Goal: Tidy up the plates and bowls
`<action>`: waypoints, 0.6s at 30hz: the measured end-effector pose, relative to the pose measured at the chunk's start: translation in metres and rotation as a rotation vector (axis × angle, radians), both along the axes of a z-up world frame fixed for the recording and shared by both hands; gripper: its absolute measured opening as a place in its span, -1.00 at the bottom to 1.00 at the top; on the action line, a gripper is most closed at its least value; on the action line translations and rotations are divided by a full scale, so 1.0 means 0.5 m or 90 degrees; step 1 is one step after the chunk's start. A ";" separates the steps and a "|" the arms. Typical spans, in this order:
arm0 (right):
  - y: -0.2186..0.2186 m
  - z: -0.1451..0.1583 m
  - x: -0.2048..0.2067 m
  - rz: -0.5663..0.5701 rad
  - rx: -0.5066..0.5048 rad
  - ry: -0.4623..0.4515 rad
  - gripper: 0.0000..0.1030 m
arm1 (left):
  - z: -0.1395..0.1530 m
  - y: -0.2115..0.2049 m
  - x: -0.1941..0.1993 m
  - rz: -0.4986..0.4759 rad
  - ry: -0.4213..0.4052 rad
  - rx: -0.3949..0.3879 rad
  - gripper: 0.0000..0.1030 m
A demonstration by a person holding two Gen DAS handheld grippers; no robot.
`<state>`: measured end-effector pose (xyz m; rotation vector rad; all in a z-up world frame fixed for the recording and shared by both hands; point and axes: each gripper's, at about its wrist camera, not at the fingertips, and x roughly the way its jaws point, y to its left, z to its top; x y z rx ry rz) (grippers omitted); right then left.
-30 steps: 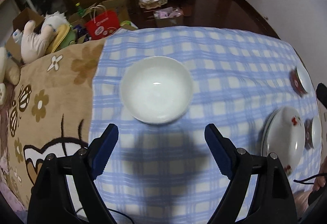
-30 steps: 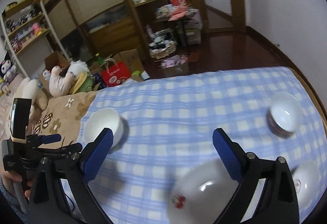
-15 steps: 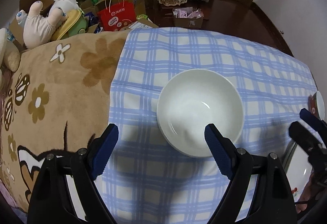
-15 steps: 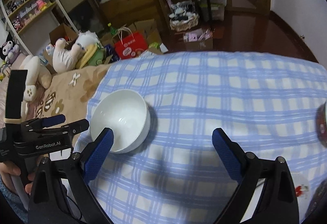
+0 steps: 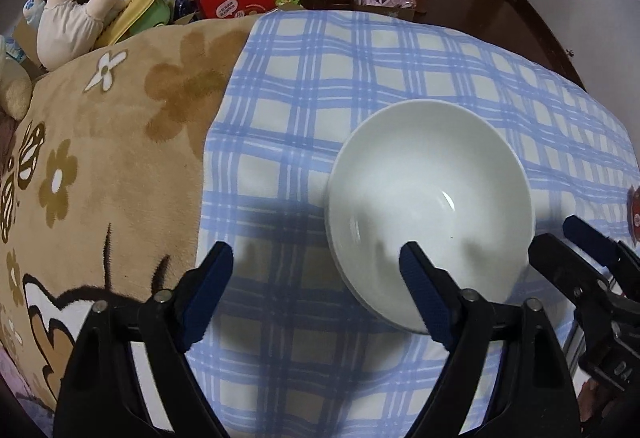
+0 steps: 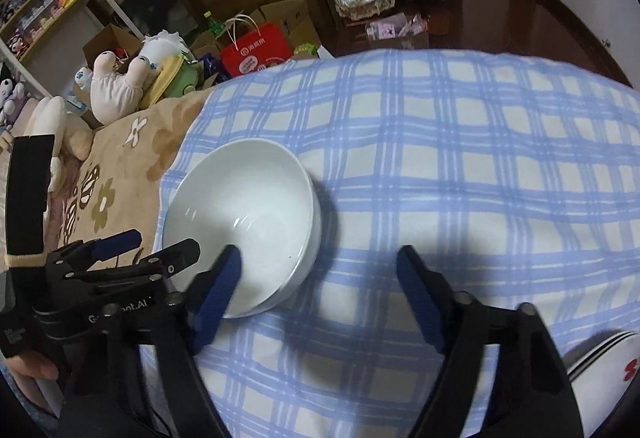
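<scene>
The white bowl [image 5: 430, 206] sits on the checked cloth [image 5: 360, 78] near its edge, and both the left tongs [image 5: 316, 266] and right tongs [image 6: 318, 270] straddle its rim, closing but not yet gripping, so next comes a firm pinch and lift.

Support surface looks like a bed: tan flower-print blanket [image 5: 120, 142] on the left, blue-and-white checked cloth [image 5: 400, 62] over the middle and right. White bowl [image 5: 430, 194] sits upright on the cloth near its left edge. White plate with red print [image 6: 608, 362] at near right, partly cut off. Plush toys [image 5: 76, 18] at far-left edge.
</scene>
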<state>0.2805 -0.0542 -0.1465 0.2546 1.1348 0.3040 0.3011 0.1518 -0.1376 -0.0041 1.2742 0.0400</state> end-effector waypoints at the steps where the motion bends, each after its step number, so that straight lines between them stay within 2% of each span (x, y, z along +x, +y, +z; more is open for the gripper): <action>1: 0.002 -0.008 0.004 -0.003 0.009 0.012 0.31 | -0.006 0.002 0.002 0.001 0.007 -0.006 0.36; 2: 0.003 -0.015 0.008 -0.006 0.016 0.025 0.16 | -0.010 0.002 0.005 0.000 0.011 -0.009 0.06; 3: 0.004 -0.021 0.010 -0.008 0.024 0.035 -0.09 | -0.015 0.001 0.006 -0.006 0.013 -0.009 -0.24; 5: 0.006 -0.035 0.014 -0.009 0.042 0.056 -0.37 | -0.022 0.001 0.006 -0.014 0.012 -0.016 -0.44; 6: 0.006 -0.039 0.015 -0.009 0.051 0.063 -0.38 | -0.025 0.001 0.006 -0.014 0.012 -0.022 -0.60; 7: 0.007 -0.042 0.015 -0.009 0.057 0.065 -0.39 | -0.026 0.001 0.006 -0.015 0.011 -0.035 -0.67; 8: 0.009 -0.042 0.014 -0.005 0.061 0.065 -0.52 | -0.026 -0.001 0.005 -0.015 0.010 -0.048 -0.76; 9: 0.013 -0.041 0.014 0.003 0.063 0.064 -0.67 | -0.025 -0.004 0.004 -0.013 0.006 -0.047 -0.76; 12: 0.027 -0.039 0.011 0.019 0.026 0.058 -0.68 | -0.019 -0.016 -0.002 -0.020 -0.001 -0.036 -0.76; 18: 0.030 -0.036 0.004 0.008 -0.005 0.057 -0.72 | 0.002 -0.013 -0.009 -0.003 0.003 -0.065 -0.77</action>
